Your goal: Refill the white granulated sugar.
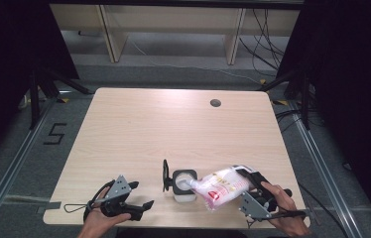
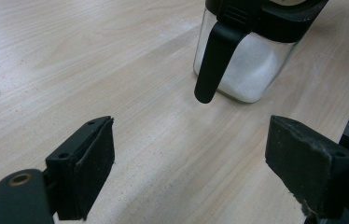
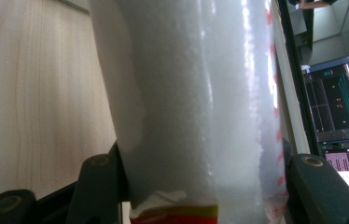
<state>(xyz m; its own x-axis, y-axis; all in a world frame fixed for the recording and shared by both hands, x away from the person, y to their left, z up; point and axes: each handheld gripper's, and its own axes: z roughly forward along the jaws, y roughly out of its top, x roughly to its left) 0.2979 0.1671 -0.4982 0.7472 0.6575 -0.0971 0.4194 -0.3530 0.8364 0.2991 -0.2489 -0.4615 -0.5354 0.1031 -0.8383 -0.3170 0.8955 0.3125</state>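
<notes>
Two grippers are used: the right gripper (image 1: 247, 179), clamped on a bag (image 1: 220, 187), tips it for pouring into the jar (image 1: 184, 185), while the left gripper's (image 1: 141, 195) fingers (image 2: 88, 168) are held apart.

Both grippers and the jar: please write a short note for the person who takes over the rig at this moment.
Right gripper: shut on the bag of white grains, tilted with its mouth at the open jar.
Left gripper: open, empty, near the front edge of the table, left of the jar.
Jar: lid flipped up, partly filled with white grains.
Done: bag lifted, jar opened, pouring apparently under way.
Left: probably finish pouring, set the bag down, close the lid.
</notes>
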